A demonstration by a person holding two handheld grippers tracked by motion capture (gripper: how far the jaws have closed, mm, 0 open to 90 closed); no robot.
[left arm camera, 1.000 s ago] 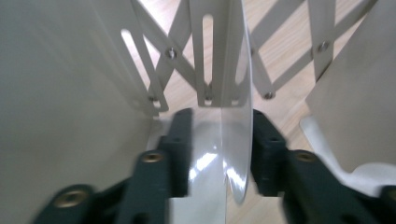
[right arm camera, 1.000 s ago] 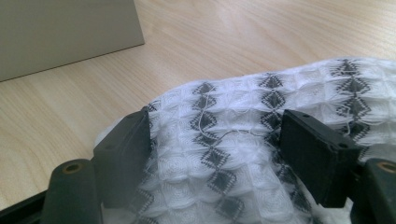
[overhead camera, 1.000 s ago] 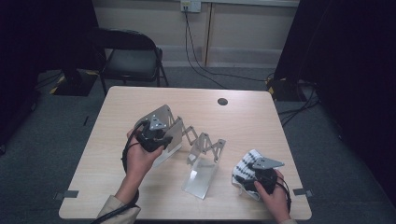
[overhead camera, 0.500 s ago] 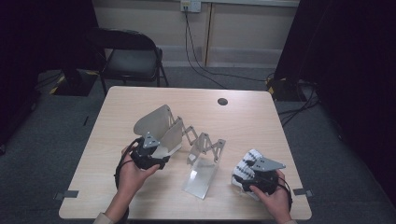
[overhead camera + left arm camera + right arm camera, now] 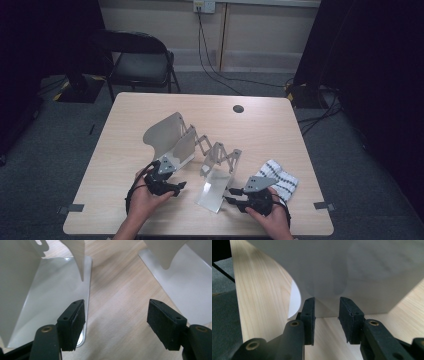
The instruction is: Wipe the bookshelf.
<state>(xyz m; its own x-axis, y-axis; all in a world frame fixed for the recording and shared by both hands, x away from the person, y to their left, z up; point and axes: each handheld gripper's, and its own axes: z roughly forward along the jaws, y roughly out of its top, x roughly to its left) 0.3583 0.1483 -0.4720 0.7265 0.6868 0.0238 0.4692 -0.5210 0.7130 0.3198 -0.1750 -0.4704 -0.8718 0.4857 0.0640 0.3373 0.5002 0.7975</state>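
A grey metal folding rack (image 5: 215, 155) stands mid-table, with a tall curved plate (image 5: 167, 135) at its left end and a flat plate (image 5: 214, 192) at its front. My left gripper (image 5: 176, 187) is low beside the tall plate's base. Its jaws have just been opening, and in the left gripper view (image 5: 116, 306) they stand wide over bare wood, the left pad (image 5: 75, 320) at the base plate's edge (image 5: 86, 277). My right gripper (image 5: 231, 198) points left at the flat plate. Its jaws (image 5: 327, 301) have just been closing to a narrow gap with nothing pinched, the plate (image 5: 352, 272) just beyond the tips.
A white cloth with dark stripes (image 5: 279, 179) lies at the front right, behind my right hand. A round cable hole (image 5: 238, 108) is near the table's far edge. A black folding chair (image 5: 137, 60) stands beyond the table, and cables run on the floor.
My left gripper came down off the tall plate toward the front edge and its jaws opened. My right gripper slid left from the striped cloth to the flat plate, jaws narrowing.
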